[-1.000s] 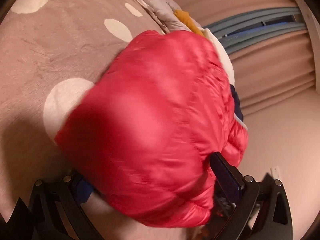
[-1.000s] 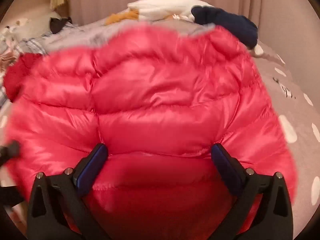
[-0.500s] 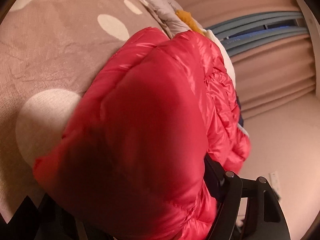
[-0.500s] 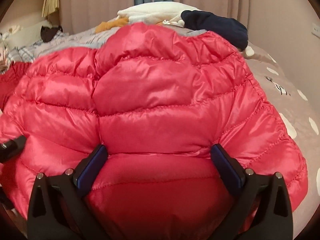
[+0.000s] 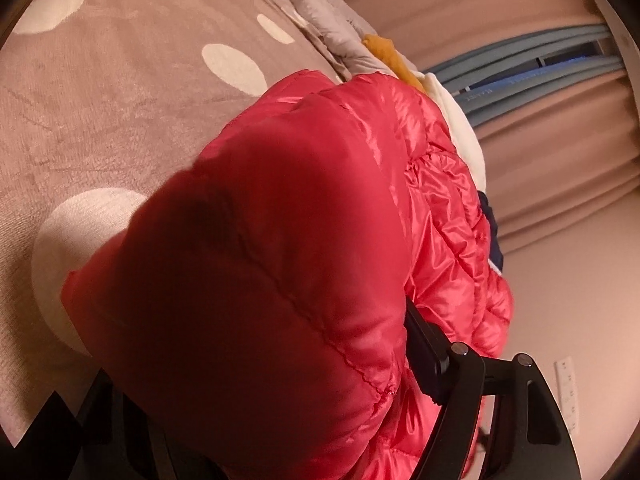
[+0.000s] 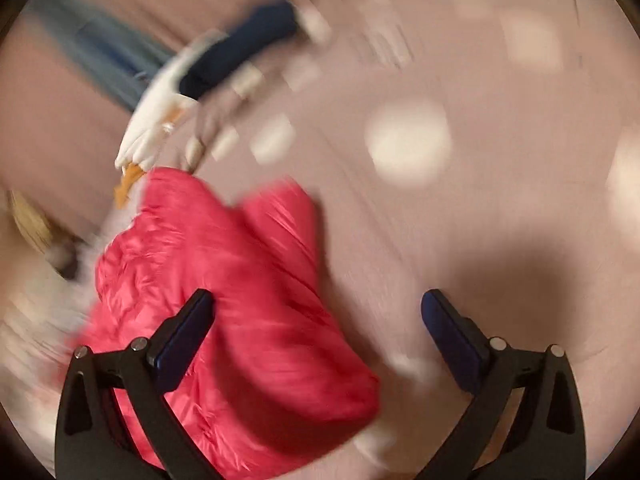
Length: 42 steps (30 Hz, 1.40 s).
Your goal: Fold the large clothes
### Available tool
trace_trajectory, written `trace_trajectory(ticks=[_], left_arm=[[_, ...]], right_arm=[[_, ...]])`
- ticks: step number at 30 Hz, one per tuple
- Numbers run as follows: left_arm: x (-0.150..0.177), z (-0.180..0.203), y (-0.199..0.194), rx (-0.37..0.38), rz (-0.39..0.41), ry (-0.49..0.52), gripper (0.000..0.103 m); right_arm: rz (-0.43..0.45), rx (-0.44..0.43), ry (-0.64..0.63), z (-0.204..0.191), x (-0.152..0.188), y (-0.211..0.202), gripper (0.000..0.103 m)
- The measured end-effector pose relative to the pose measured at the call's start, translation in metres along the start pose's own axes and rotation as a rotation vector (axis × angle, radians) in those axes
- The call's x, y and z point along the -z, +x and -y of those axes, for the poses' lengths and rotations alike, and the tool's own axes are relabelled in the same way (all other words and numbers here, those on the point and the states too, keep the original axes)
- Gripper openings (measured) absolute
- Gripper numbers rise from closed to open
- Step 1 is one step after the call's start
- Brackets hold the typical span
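Your left tool (image 5: 280,392) clamped the puffy red quilted jacket (image 5: 320,240), its length running away toward the curtains; your right tool (image 6: 316,344) gaped wide, empty.

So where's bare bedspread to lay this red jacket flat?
Free: the dotted bedspread on the picture's right of the red jacket in the right wrist view; likewise on the jacket's left in the left wrist view. Crowded: the clothes pile by the curtains.
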State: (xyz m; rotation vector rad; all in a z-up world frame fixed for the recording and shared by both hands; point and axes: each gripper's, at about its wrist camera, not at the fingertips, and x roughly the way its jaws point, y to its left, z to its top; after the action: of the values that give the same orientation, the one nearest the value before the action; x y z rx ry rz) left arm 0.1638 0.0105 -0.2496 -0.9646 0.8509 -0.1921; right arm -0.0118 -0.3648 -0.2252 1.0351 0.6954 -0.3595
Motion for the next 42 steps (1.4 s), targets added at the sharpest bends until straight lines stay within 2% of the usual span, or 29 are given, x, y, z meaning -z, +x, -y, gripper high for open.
trace_trajectory(ticks=[1, 2, 3, 4, 5, 6, 7, 8, 9, 10, 11, 12, 15, 18, 21, 22, 27, 29, 32, 33, 35, 38, 40, 42], left_arm=[[-0.001, -0.001, 0.000, 0.003, -0.004, -0.010, 0.077], [-0.003, 0.000, 0.002, 0.003, -0.005, -0.012, 0.077], [-0.002, 0.000, 0.001, 0.002, -0.005, -0.010, 0.076], [0.000, -0.001, -0.002, -0.001, -0.003, -0.006, 0.075], [0.001, -0.001, -0.003, -0.003, -0.002, -0.004, 0.073], [0.002, -0.002, -0.005, -0.004, -0.002, -0.003, 0.071], [0.002, -0.003, -0.006, -0.004, -0.007, -0.003, 0.070], [0.003, -0.004, -0.007, -0.002, -0.013, -0.003, 0.067], [0.003, -0.005, -0.010, 0.001, -0.022, -0.005, 0.063], [0.003, -0.007, -0.012, 0.003, -0.031, -0.013, 0.061], [0.001, -0.010, -0.014, 0.012, -0.040, -0.035, 0.057], [-0.002, -0.016, -0.017, 0.024, -0.048, -0.071, 0.053], [-0.008, -0.023, -0.032, 0.031, -0.046, -0.118, 0.045], [-0.011, -0.009, -0.053, -0.070, 0.043, -0.020, 0.041], [-0.002, 0.026, -0.075, -0.261, 0.225, 0.194, 0.040], [0.002, 0.036, -0.077, -0.287, 0.256, 0.242, 0.040], [0.024, 0.081, -0.086, -0.271, 0.315, 0.391, 0.040], [0.028, 0.099, -0.090, -0.188, 0.280, 0.411, 0.040], [0.034, 0.117, -0.091, -0.004, 0.168, 0.415, 0.041], [0.040, 0.124, -0.090, 0.066, 0.122, 0.426, 0.046], [0.052, 0.133, -0.085, 0.139, 0.060, 0.473, 0.054], [0.072, 0.140, -0.062, 0.151, -0.022, 0.555, 0.071], [0.086, 0.143, -0.044, 0.108, -0.090, 0.595, 0.074], [0.096, 0.149, -0.040, 0.098, -0.101, 0.666, 0.085]], right_arm=[[0.002, -0.048, 0.043, 0.005, -0.001, 0.001, 0.103], [0.014, -0.065, 0.034, 0.002, 0.002, -0.002, 0.103], [-0.013, -0.094, 0.009, -0.004, 0.005, 0.001, 0.103], [-0.070, -0.159, -0.013, -0.012, 0.009, 0.008, 0.103], [-0.172, -0.248, -0.034, -0.024, 0.018, 0.023, 0.103], [-0.249, -0.269, -0.063, -0.036, 0.031, 0.038, 0.102], [-0.249, -0.239, -0.096, -0.044, 0.039, 0.043, 0.101], [-0.200, -0.175, -0.152, -0.054, 0.048, 0.043, 0.095], [-0.141, -0.108, -0.226, -0.068, 0.061, 0.044, 0.083], [-0.126, -0.089, -0.245, -0.074, 0.067, 0.046, 0.075], [-0.121, -0.097, -0.237, -0.078, 0.071, 0.049, 0.061], [-0.127, -0.133, -0.201, -0.077, 0.074, 0.053, 0.054], [-0.149, -0.208, -0.104, -0.073, 0.075, 0.063, 0.046], [-0.185, -0.206, -0.196, -0.094, 0.093, 0.069, 0.045], [-0.249, -0.206, -0.288, -0.108, 0.108, 0.067, 0.049], [-0.270, -0.213, -0.281, -0.109, 0.107, 0.071, 0.050], [-0.292, -0.218, -0.253, -0.113, 0.110, 0.083, 0.050], [-0.299, -0.220, -0.247, -0.111, 0.105, 0.084, 0.049], [-0.297, -0.212, -0.259, -0.114, 0.107, 0.084, 0.049], [-0.295, -0.212, -0.264, -0.108, 0.100, 0.082, 0.049], [-0.296, -0.209, -0.270, -0.108, 0.096, 0.082, 0.049], [-0.308, -0.222, -0.269, -0.104, 0.099, 0.078, 0.047], [-0.317, -0.239, -0.247, -0.094, 0.098, 0.072, 0.046], [-0.324, -0.254, -0.241, -0.090, 0.097, 0.070, 0.045]])
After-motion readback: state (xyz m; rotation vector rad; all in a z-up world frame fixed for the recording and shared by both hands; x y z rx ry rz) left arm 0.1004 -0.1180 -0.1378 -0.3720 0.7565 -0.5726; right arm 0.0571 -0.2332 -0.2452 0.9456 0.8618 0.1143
